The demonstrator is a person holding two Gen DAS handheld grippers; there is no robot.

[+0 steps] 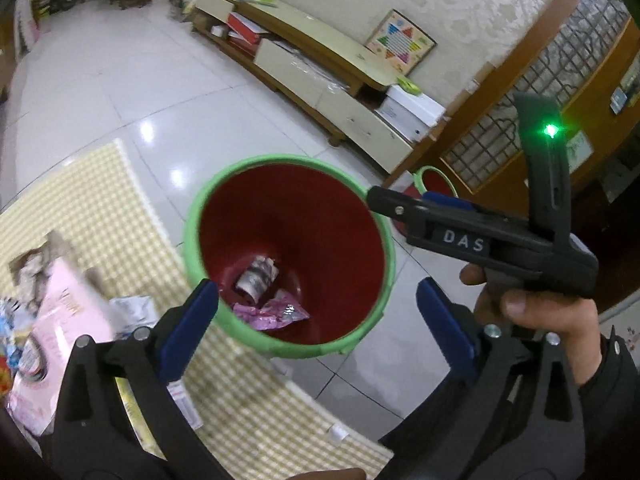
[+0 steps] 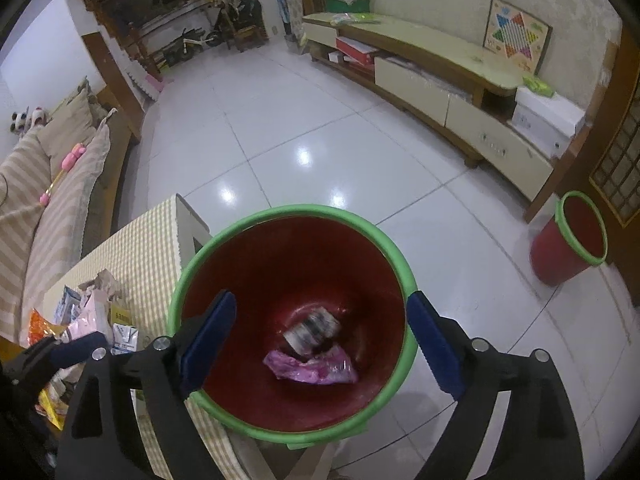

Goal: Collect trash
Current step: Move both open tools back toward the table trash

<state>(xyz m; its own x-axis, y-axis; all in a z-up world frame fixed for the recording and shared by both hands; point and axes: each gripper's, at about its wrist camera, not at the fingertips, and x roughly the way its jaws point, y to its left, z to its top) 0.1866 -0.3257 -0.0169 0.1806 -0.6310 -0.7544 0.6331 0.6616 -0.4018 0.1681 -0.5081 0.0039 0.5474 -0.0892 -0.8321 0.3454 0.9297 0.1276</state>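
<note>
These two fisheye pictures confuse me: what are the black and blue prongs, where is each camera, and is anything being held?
The prongs are hand-held tongs, one pair per hand, each carrying a camera that looks along its fingers. One picture looks from the left tongs, the other from the right tongs. Both pairs stand open over a red bin with a green rim and hold nothing. In the bin lie a pink wrapper and a grey-white scrap, blurred. More packets remain on the checked tablecloth. The person's right hand shows in the left view.
</note>
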